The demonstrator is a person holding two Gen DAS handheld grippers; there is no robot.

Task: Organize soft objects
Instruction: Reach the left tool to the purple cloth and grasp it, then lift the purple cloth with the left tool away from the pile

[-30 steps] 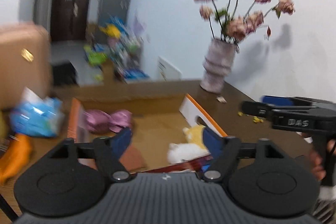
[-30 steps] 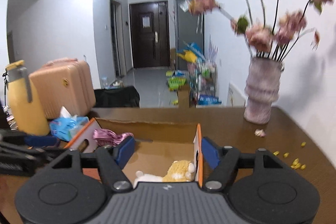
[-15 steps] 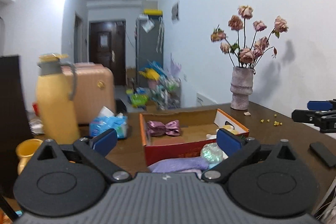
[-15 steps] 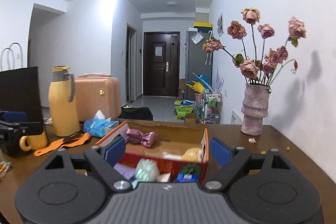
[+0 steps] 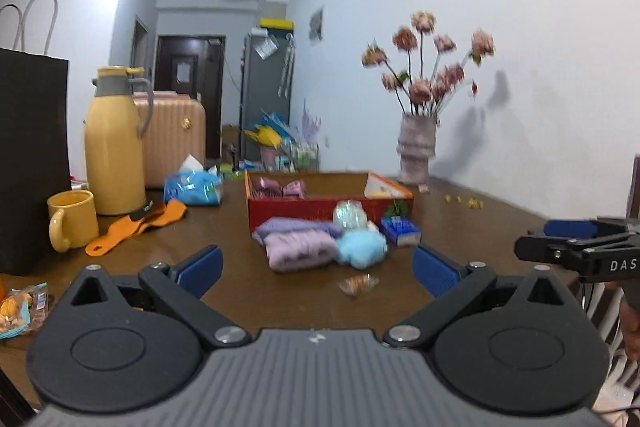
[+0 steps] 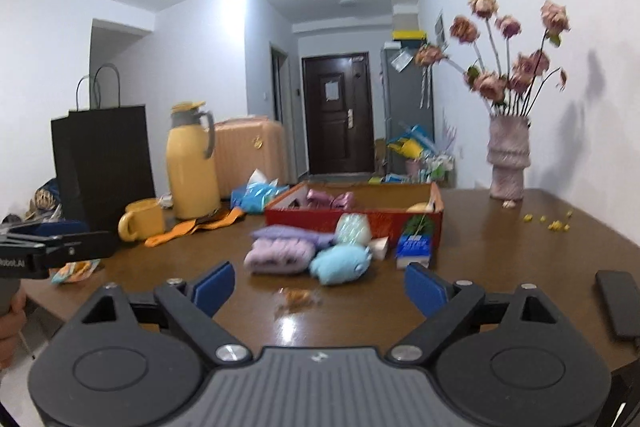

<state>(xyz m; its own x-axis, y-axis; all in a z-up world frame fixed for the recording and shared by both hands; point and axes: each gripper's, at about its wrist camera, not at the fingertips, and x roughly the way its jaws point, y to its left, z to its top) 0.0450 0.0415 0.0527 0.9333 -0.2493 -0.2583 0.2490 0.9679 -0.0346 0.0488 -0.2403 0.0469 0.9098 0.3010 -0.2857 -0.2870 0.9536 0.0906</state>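
Both grippers pulled back from box (image 5: 328, 205) w/ toys dropped inside. Left gripper (image 5: 316, 267) fingers wide apart, empty; right gripper (image 6: 318, 285) fingers opening, nothing between. Next prob purple cloth (image 6: 280, 255) on table (image 6: 500, 267).

Yellow flask (image 6: 192, 163) beside mug (image 6: 141, 219); vase (image 6: 508, 163), perhaps ceramic.

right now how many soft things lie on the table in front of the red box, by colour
purple: 2, folded cloths and, stacked
light blue: 1, plush toy
total: 3
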